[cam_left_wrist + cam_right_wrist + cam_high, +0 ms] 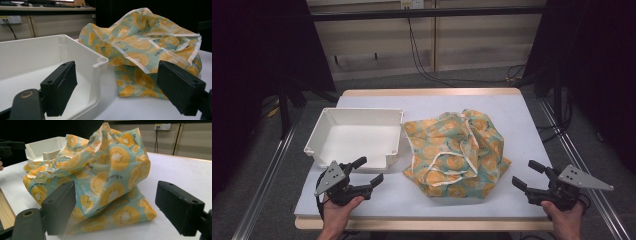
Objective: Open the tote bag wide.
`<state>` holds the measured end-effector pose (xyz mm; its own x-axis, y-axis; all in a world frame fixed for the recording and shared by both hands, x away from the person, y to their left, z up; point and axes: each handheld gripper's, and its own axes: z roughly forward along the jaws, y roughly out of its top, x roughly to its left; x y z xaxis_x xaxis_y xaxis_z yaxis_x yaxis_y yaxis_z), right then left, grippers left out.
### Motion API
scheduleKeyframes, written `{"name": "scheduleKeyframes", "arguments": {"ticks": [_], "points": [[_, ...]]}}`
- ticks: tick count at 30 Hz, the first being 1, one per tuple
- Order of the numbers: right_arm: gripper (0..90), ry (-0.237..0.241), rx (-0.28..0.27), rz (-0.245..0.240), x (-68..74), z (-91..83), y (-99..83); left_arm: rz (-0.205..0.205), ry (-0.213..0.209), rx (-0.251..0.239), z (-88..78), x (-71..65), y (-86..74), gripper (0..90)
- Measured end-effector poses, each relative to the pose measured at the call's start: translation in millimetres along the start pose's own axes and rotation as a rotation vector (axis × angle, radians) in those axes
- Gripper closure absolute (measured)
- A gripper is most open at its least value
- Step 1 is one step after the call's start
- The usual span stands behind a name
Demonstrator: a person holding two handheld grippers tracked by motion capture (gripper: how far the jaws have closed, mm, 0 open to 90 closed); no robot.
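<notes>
A crumpled cloth bag (455, 152) printed with orange slices on a pale green ground lies near the middle of the white table (522, 120), bunched into a loose heap with its cream-coloured straps (462, 159) looping across the top. In the right gripper view the bag (105, 185) rises in soft folds, its lower edge flat on the table surface. In the left gripper view the same bag (147, 47) sits to the right of a white plastic tray (50, 62), and the two look to be touching or just beside each other — the tray's corner overlaps the cloth, so which it is cannot be told.

In the high view the tray (337, 127) stands to the left of the bag, with nothing in it.

The left gripper (368, 170) is held near the tray's front edge, its jaws spread wide with nothing between them. The right gripper (525, 174) hovers to the right of the bag, near but apart from it — its jaws also stand wide apart and hold nothing. A hand (339, 210) grips the left tool from below, and another hand (564, 216) grips the right.
</notes>
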<state>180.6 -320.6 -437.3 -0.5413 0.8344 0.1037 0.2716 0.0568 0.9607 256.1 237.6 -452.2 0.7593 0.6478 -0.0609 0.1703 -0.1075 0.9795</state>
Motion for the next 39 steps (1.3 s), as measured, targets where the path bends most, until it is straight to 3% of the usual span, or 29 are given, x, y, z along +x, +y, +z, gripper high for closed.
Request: {"name": "scheduleKeyframes", "arguments": {"ticks": [4, 7, 9, 13, 20, 30, 32, 36, 38, 39], "points": [[16.7, 0.006, 0.01, 0.001, 0.7, 1.9, -0.7, -0.005, 0.003, 0.017, 1.5, 0.5, -1.0, 16.7], [21.5, 0.016, 0.008, 0.007, 1.8, 4.5, -1.0, -0.017, 0.011, 0.032, 4.0, 0.9, -2.1, 16.8], [25.1, 0.021, 0.012, 0.009, 1.6, 5.5, -1.1, -0.002, 0.003, 0.058, 4.5, 2.0, -2.5, 17.2], [26.2, 0.033, 0.024, 0.005, -1.1, 7.8, -1.0, -0.019, -0.007, 0.062, 6.7, -0.2, -2.8, 21.8], [31.5, 0.052, 0.038, 0.021, -4.4, 10.0, 0.6, -0.008, -0.031, 0.103, 8.9, -3.4, -0.8, 29.7], [36.5, 0.105, 0.075, 0.007, 6.4, 17.5, 10.9, 0.009, -0.11, 0.149, 11.9, -14.3, 5.5, 38.9], [37.6, 0.111, 0.082, 0.0, 8.8, 20.0, 14.1, 0.033, -0.123, 0.164, 14.3, -18.2, 8.5, 39.8], [38.1, 0.123, 0.089, 0.005, 11.1, 26.1, 21.5, 0.036, -0.179, 0.166, 27.3, -25.8, 11.5, 41.5], [38.3, 0.12, 0.084, 0.004, 11.4, 26.9, 24.1, 0.036, -0.17, 0.182, 30.7, -28.8, 13.2, 42.6], [38.7, 0.135, 0.086, -0.005, 12.9, 28.9, 29.2, 0.034, -0.206, 0.176, 39.1, -32.6, 15.8, 43.1]]}}
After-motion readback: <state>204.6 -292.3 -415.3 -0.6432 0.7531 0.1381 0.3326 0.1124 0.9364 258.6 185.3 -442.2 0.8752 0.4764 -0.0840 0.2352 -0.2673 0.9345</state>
